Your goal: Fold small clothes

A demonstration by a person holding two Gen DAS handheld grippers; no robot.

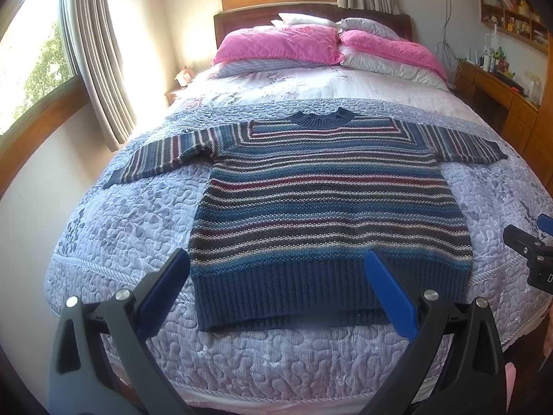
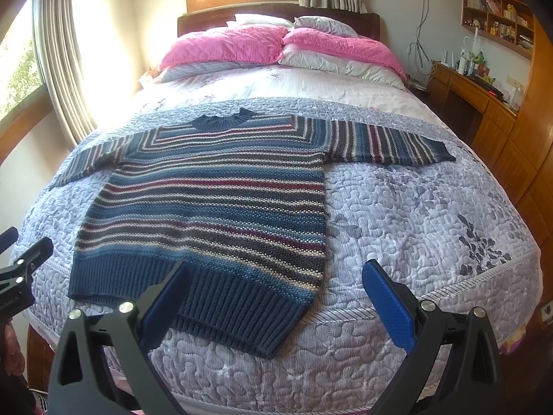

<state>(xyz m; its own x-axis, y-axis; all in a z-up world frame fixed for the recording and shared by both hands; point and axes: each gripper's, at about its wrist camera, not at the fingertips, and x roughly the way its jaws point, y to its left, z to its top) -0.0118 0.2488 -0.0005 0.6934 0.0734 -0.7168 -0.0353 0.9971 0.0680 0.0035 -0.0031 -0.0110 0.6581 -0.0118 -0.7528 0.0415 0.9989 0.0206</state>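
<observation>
- Striped sweater (image 1: 325, 200) lies flat on the quilted bed (image 1: 138, 228), sleeves spread, hem toward the foot edge.
- Left claw (image 1: 276, 290) spread wide, empty, above the hem.
- Right claw (image 2: 276, 297) spread wide, empty, at the hem's right corner.
- Pink pillows (image 1: 280, 46) sit at the headboard, well apart.
- Wooden desk (image 2: 484, 103) stands beside the bed.

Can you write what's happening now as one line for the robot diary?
stage: before first fold | sweater: flat on bed, sleeves out | left claw: open, empty | right claw: open, empty
</observation>
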